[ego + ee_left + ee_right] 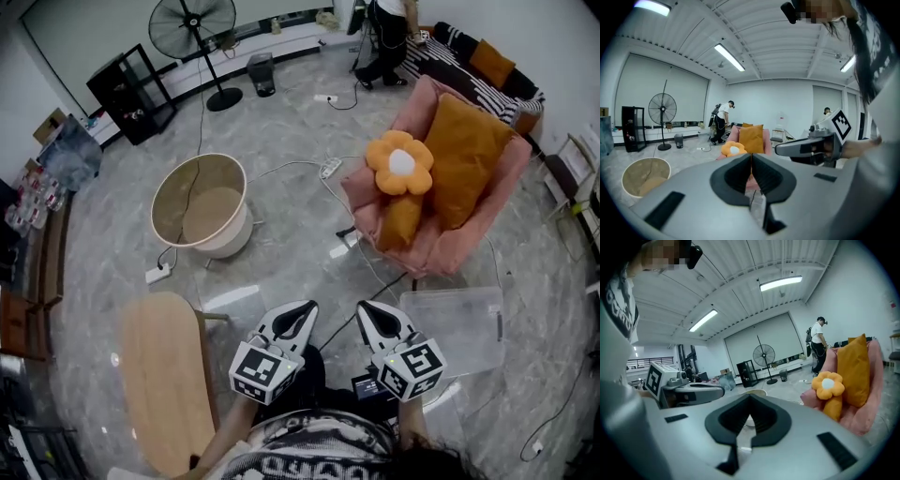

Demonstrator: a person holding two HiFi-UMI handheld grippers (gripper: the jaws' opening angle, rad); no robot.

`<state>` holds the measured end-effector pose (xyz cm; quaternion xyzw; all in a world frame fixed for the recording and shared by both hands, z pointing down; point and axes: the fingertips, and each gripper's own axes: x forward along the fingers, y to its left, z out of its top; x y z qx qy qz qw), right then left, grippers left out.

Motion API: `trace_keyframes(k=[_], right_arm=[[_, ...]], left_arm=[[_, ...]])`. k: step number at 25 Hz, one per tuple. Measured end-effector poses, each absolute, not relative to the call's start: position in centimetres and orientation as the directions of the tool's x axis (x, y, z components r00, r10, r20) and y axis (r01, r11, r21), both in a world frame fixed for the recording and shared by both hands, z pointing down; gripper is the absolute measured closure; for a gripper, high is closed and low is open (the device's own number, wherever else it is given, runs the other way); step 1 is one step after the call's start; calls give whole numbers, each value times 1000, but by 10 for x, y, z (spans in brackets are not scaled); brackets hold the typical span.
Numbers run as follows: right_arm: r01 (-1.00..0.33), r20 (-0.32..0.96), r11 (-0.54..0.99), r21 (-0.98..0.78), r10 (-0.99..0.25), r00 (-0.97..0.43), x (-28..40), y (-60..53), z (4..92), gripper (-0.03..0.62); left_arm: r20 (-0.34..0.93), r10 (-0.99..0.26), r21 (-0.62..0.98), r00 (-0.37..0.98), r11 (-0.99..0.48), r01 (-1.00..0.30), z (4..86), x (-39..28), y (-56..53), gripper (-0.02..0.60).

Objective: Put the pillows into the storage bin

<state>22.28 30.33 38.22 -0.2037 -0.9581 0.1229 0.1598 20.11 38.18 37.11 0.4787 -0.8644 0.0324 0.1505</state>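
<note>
Flower pillow (pixel 400 164) well beyond right gripper (pixel 363 307)

In the head view, basket (pixel 230 242) on the floor at ten o'clock; armchair (pixel 441 251) at two o'clock, flower pillow (pixel 400 164) on its seat before the square pillow (pixel 464 155); plastic bin (pixel 450 319) at four o'clock, just before the armchair; fan (pixel 192 23) at eleven.

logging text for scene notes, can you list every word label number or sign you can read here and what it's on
No text reads clearly in any view.
left marker cube, on the left tool: black-and-white square pattern, no words.
right marker cube, on the right tool: same kind of pattern, no words.
shirt print, on the person: letter-like shapes, too warped to read.
</note>
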Motion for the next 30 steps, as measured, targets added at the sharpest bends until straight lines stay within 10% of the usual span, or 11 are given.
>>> trace_keyframes(k=[12, 30], right_arm=[[257, 338, 928, -270, 341, -877, 54, 359, 386, 594], [99, 368, 950, -297, 209, -906, -20, 295, 399, 594]], left_arm=[[380, -849, 56, -369, 419, -906, 394, 24, 452, 568], [356, -891, 112, -282, 341, -933, 405, -52, 403, 568]])
